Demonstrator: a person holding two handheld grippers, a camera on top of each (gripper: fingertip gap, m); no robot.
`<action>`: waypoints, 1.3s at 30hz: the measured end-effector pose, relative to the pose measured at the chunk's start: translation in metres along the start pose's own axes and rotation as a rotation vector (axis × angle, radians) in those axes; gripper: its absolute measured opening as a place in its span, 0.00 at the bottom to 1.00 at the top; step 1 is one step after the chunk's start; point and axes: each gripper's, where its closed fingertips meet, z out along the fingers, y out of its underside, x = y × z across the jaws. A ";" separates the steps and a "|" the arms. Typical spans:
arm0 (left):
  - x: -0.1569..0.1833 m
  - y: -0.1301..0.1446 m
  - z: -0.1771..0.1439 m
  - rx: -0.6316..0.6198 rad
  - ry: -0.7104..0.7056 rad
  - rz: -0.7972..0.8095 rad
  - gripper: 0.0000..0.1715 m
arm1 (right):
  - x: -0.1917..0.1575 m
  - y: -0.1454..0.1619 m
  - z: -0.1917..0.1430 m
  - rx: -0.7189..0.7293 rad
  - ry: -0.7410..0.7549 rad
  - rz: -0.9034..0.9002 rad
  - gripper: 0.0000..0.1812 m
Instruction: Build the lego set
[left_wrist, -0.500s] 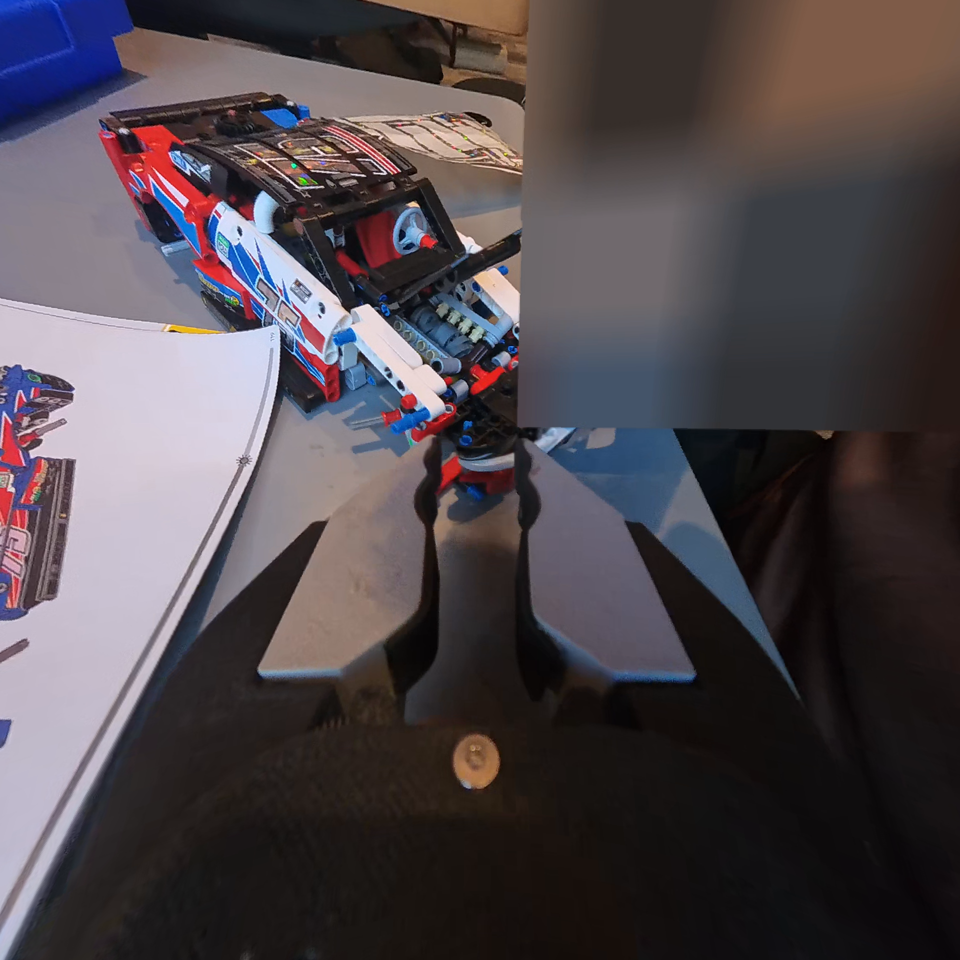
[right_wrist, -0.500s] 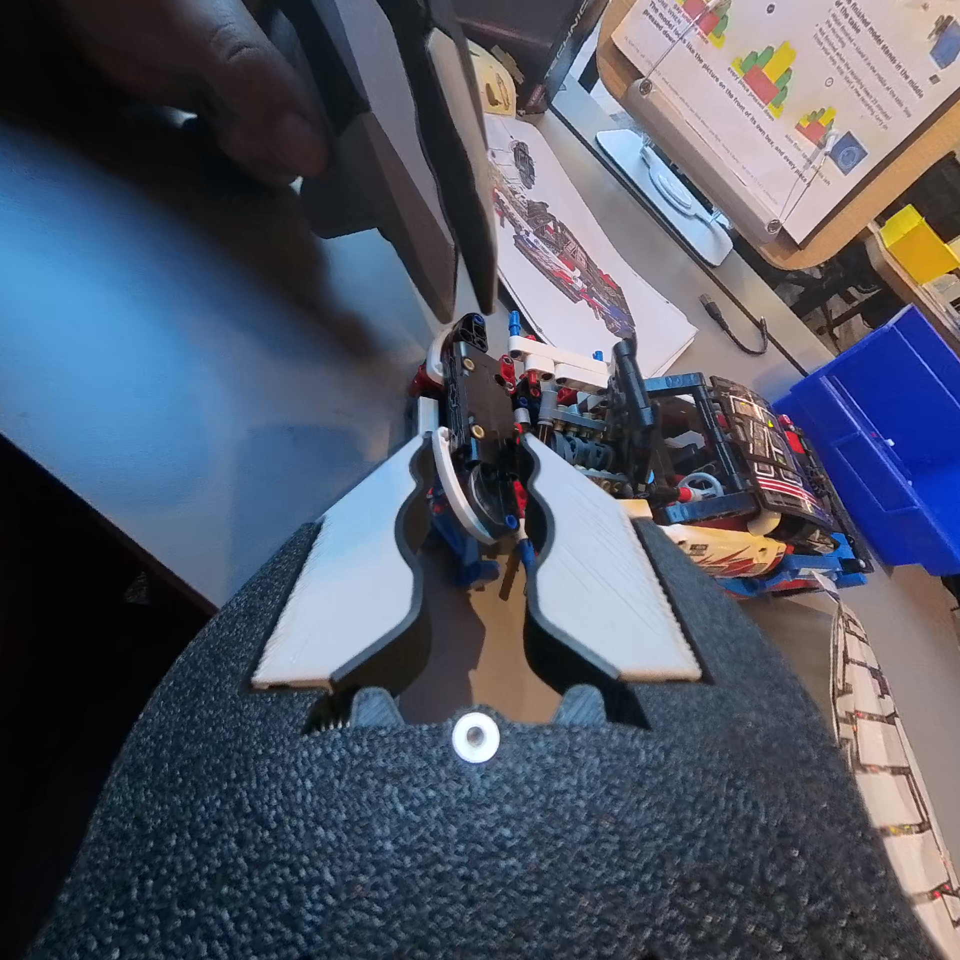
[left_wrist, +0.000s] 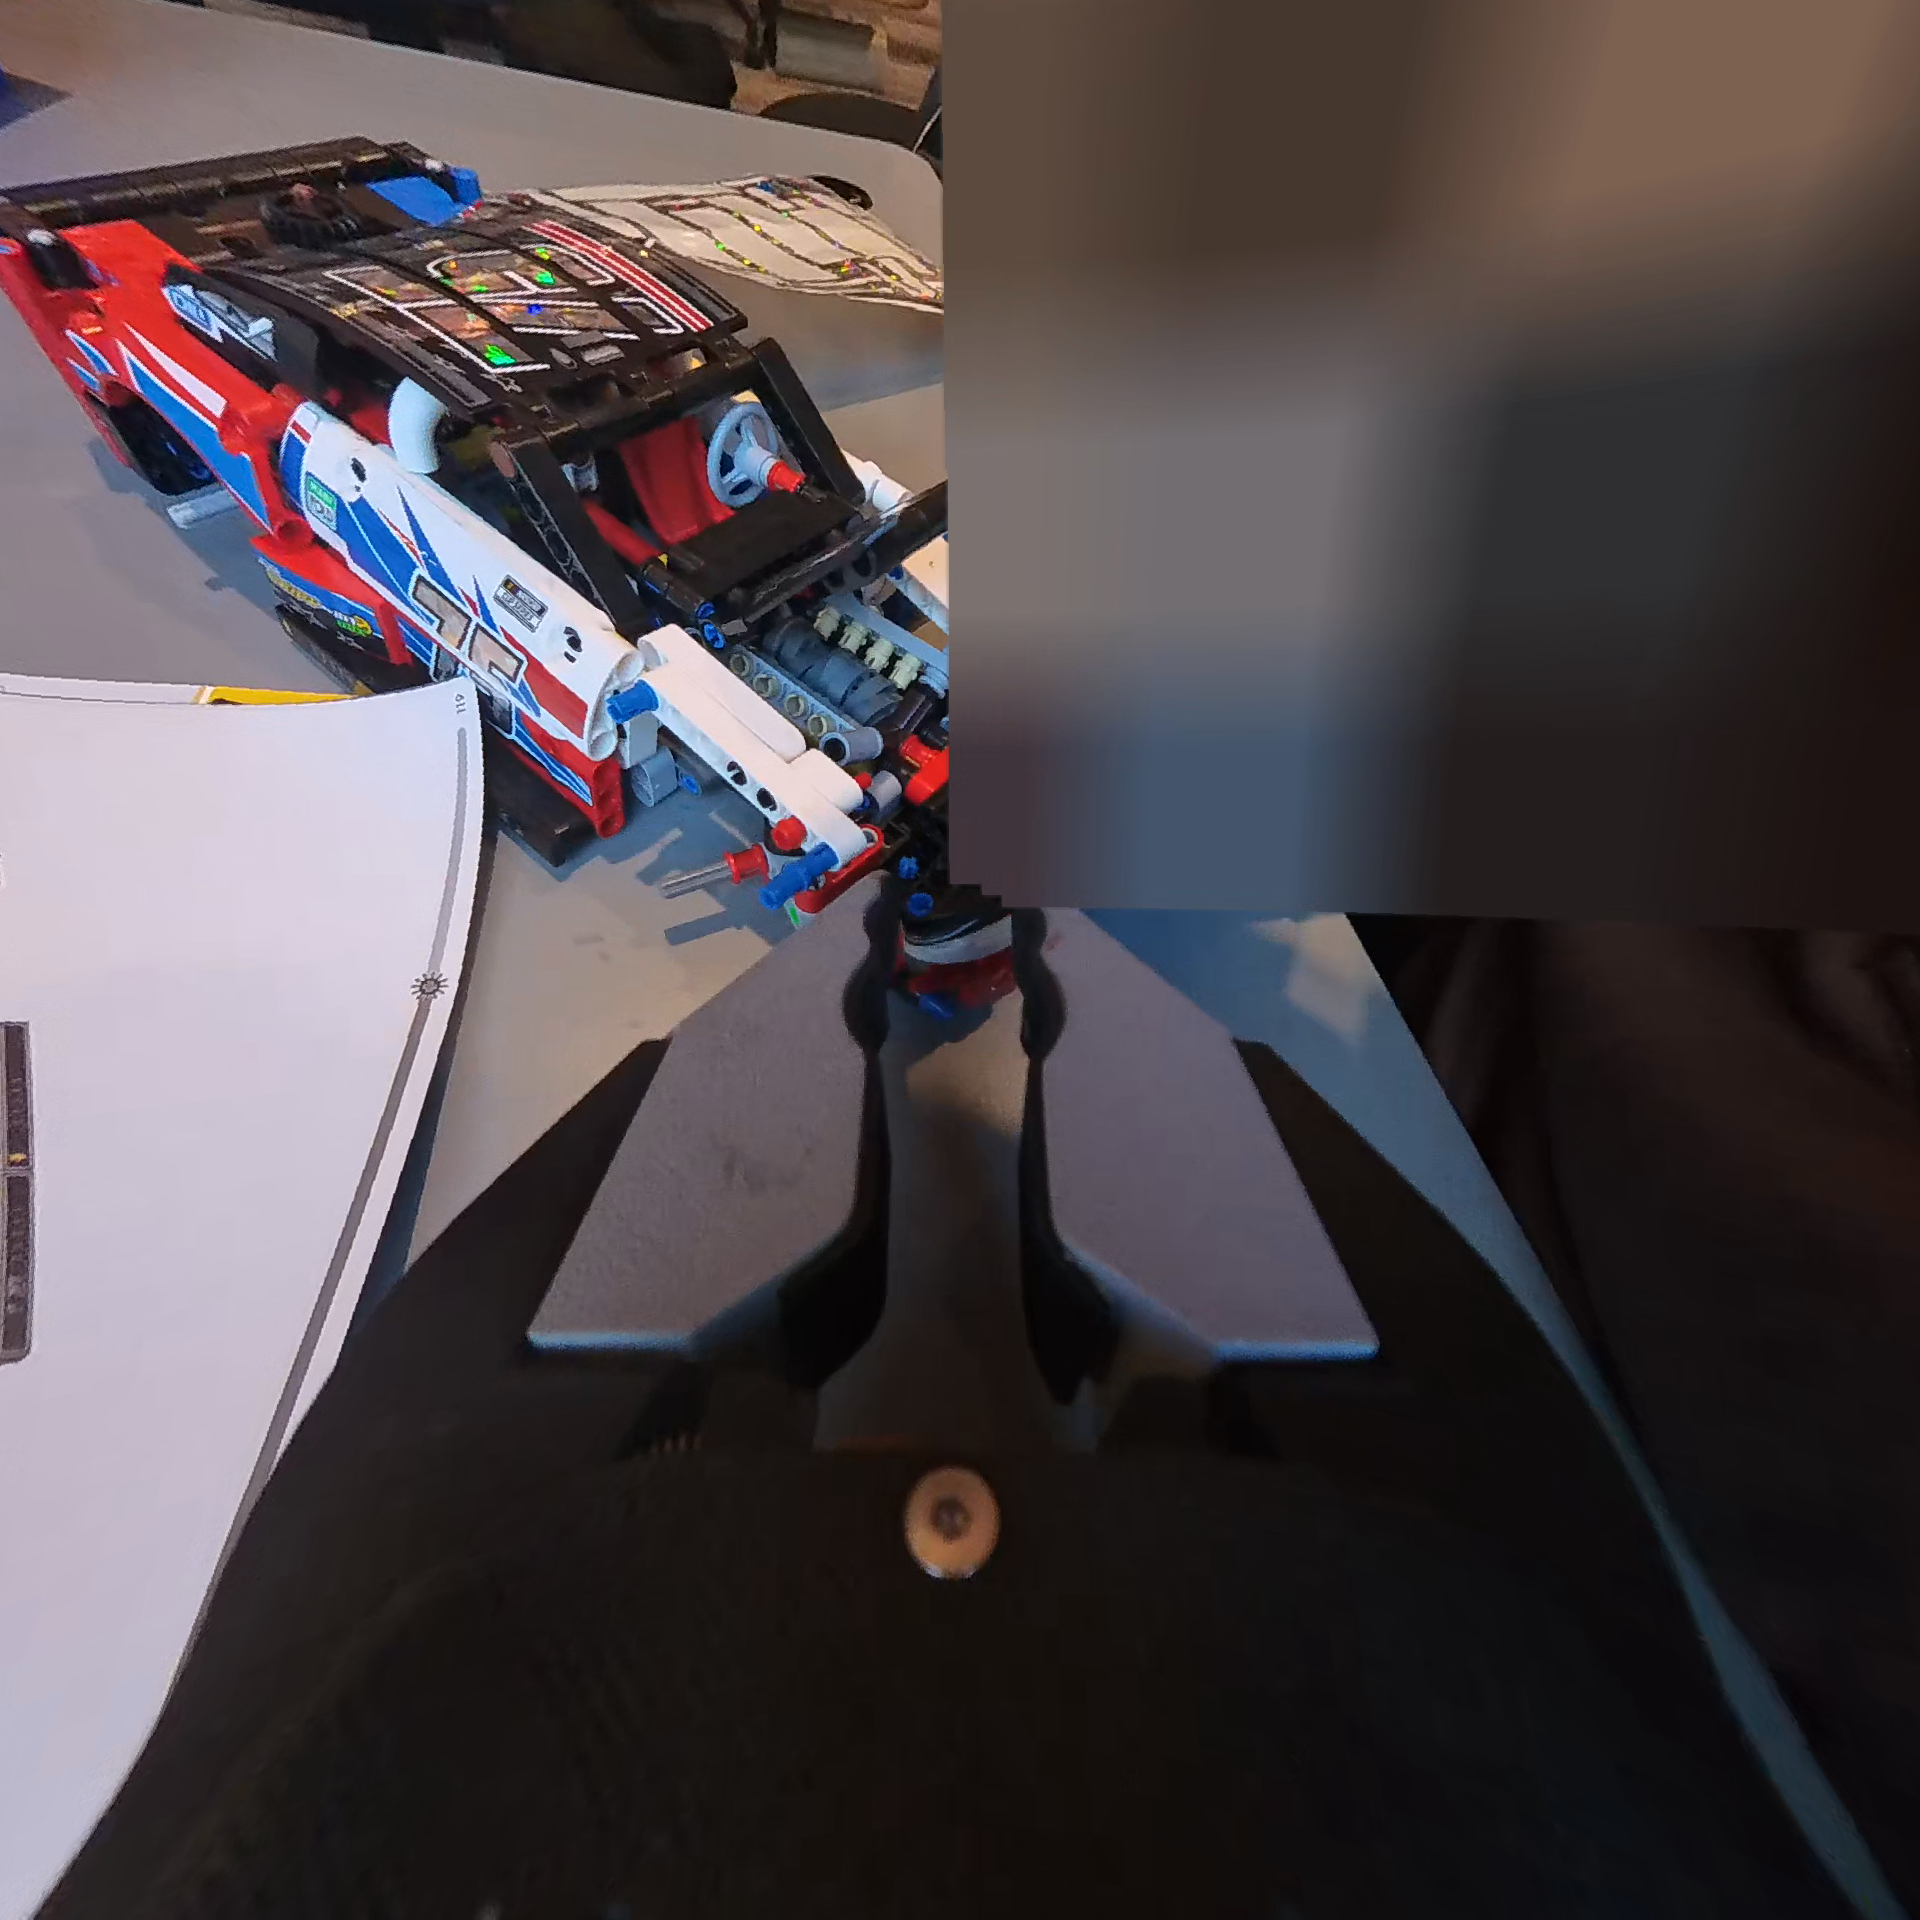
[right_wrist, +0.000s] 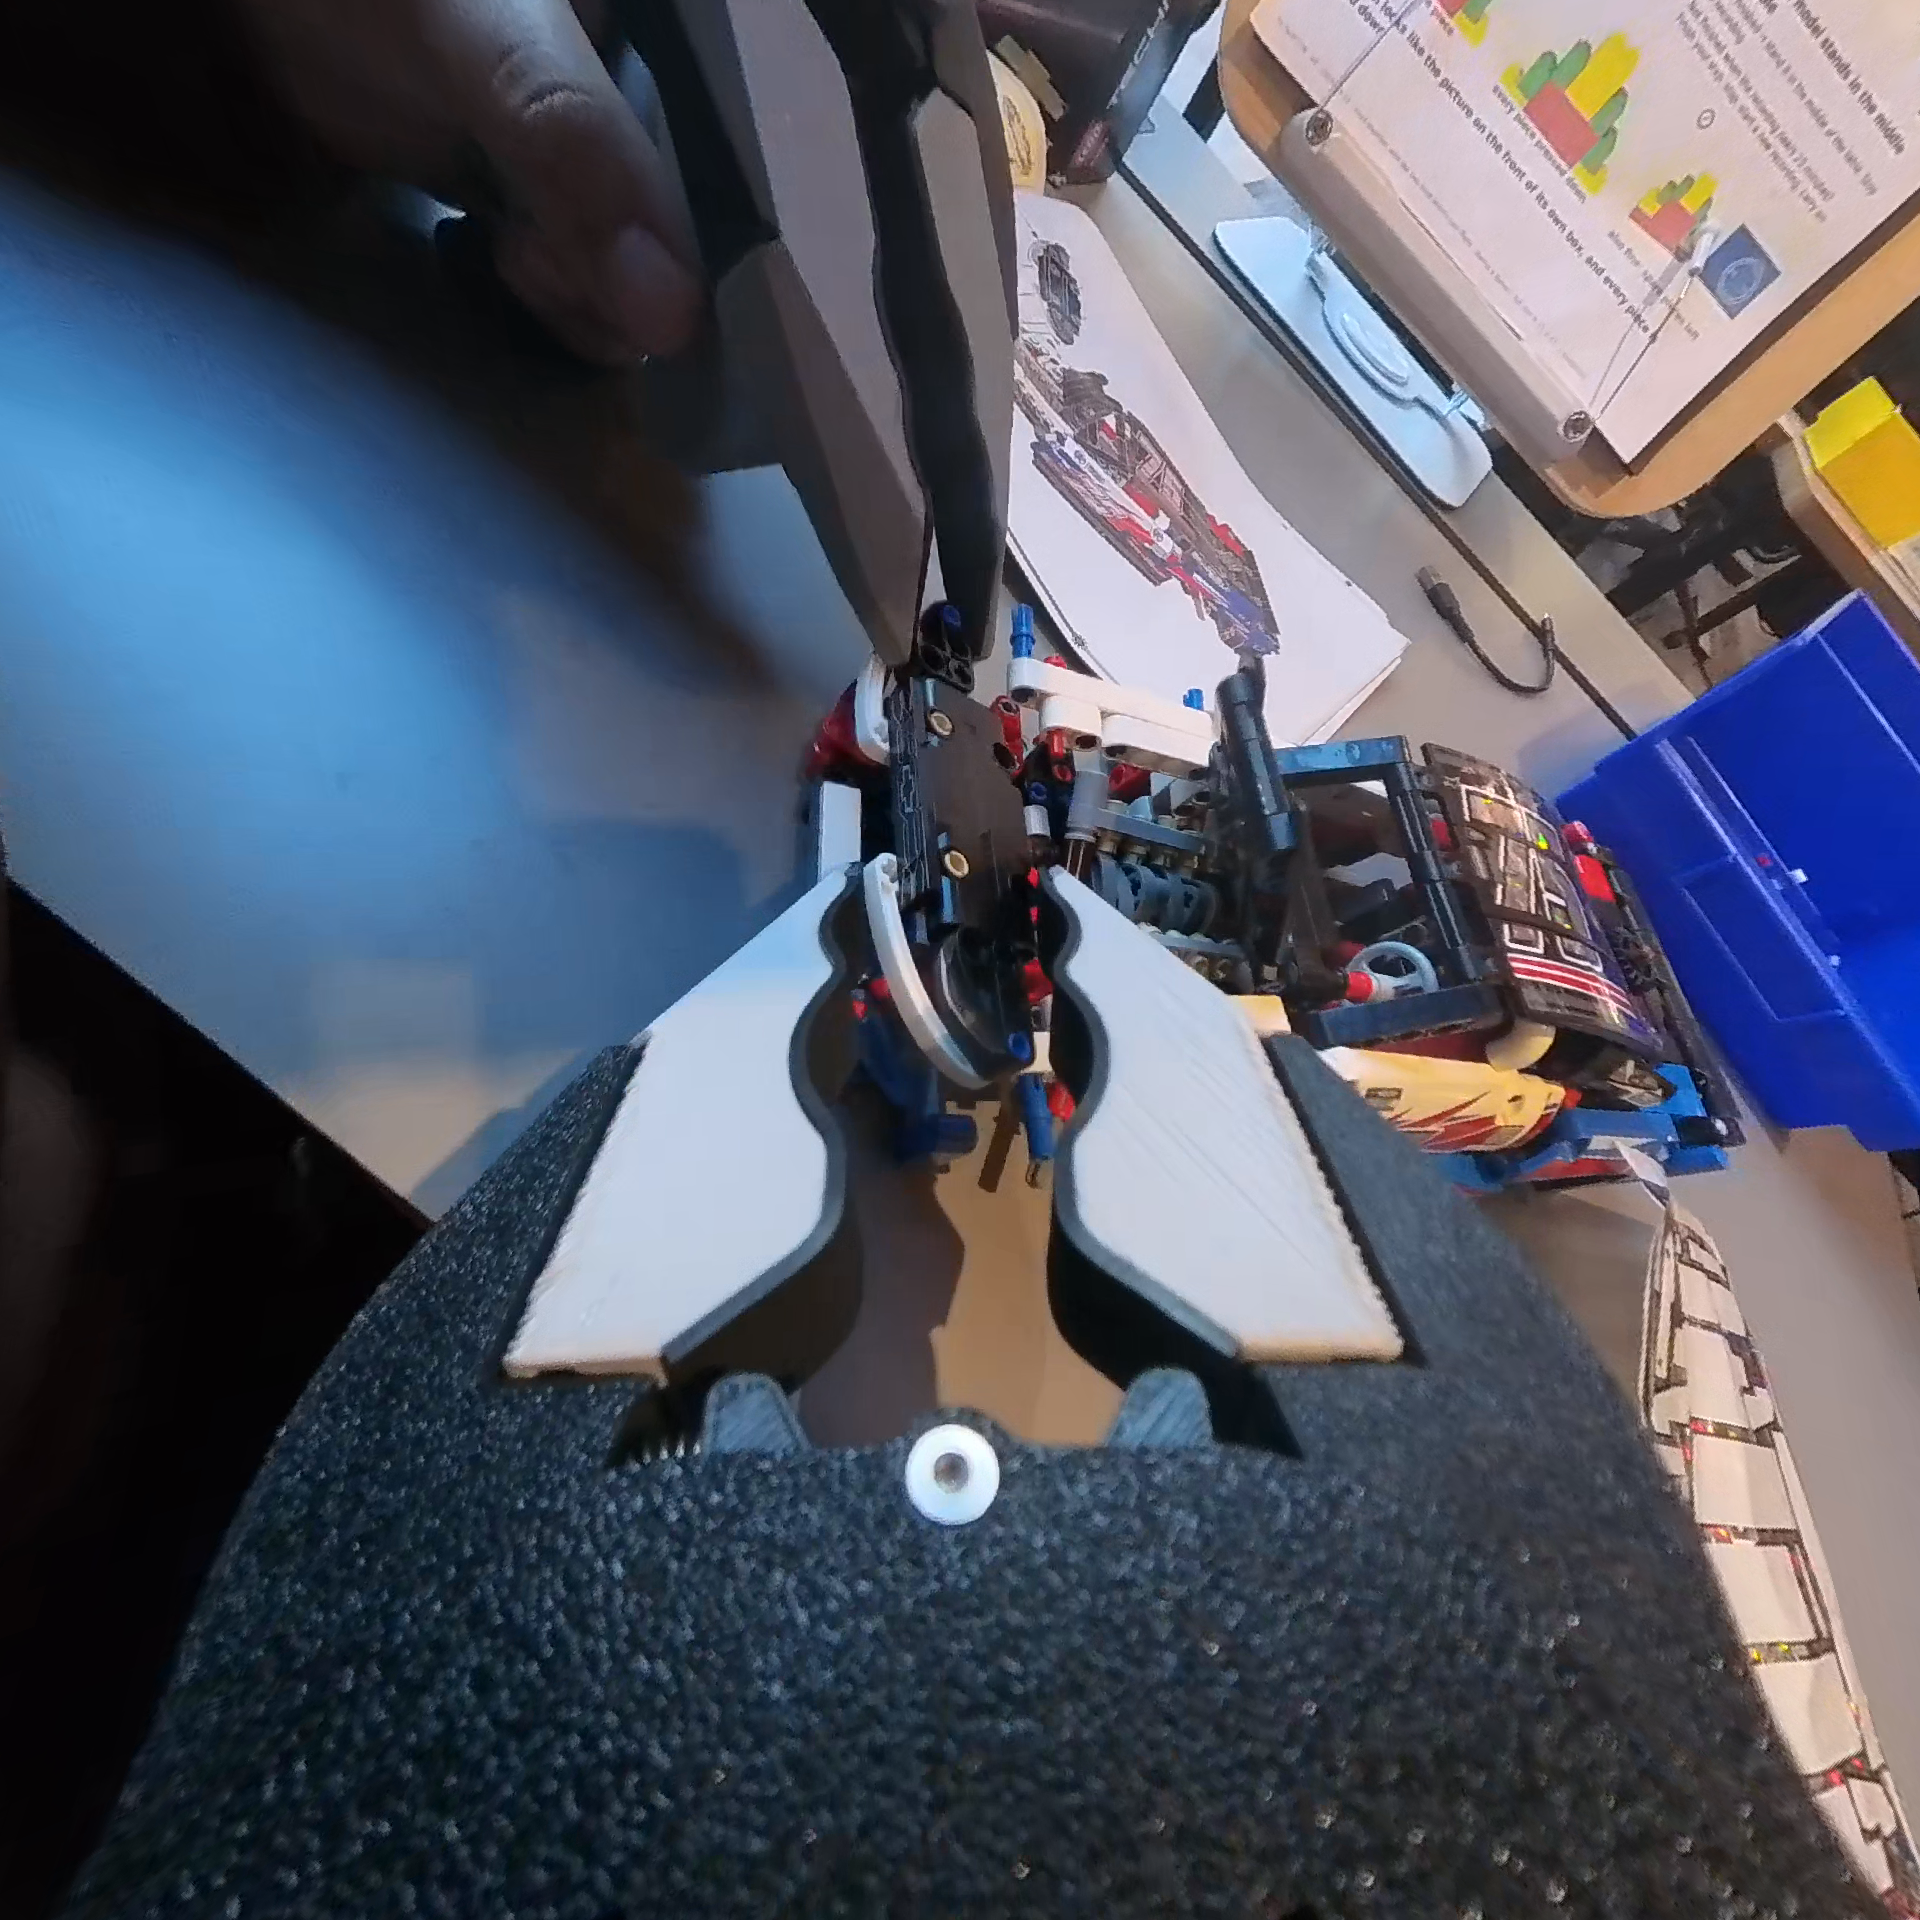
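A red, white and blue lego race car (left_wrist: 468, 582) with a black roof lies on the grey table, its open engine bay toward me. It also shows in the right wrist view (right_wrist: 1455, 935). My left gripper (left_wrist: 951, 935) is shut on the car's red and white nose piece (left_wrist: 961, 961). In the right wrist view it (right_wrist: 935, 634) comes down from above onto a black connector at the nose corner. My right gripper (right_wrist: 956, 894) is shut around the black front panel (right_wrist: 966, 790) and its white arch (right_wrist: 914, 987). A blurred patch hides the car's right side in the left wrist view.
An open instruction booklet (left_wrist: 208, 1039) lies left of the car and shows again (right_wrist: 1195, 582). A sticker sheet (left_wrist: 769, 239) lies behind it. A blue bin (right_wrist: 1766, 883), a monitor stand (right_wrist: 1371, 343) and a cable (right_wrist: 1486, 644) are beyond. The table edge (right_wrist: 312, 1039) is close. About 5 centimeters separates my left fingertips from my right.
The left wrist view has come slightly nearer the car, which now fills more of the frame. Both grippers keep the same hold on the car's front end.
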 end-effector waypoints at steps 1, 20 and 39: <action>0.000 0.000 -0.001 0.001 0.002 -0.001 0.11 | 0.000 0.000 0.000 0.000 0.001 -0.001 0.17; -0.001 0.003 0.001 -0.017 0.009 -0.026 0.11 | 0.002 -0.001 0.001 -0.016 -0.035 0.009 0.20; 0.000 0.003 0.001 -0.017 0.026 -0.035 0.10 | 0.008 -0.019 0.001 0.103 -0.314 0.372 0.19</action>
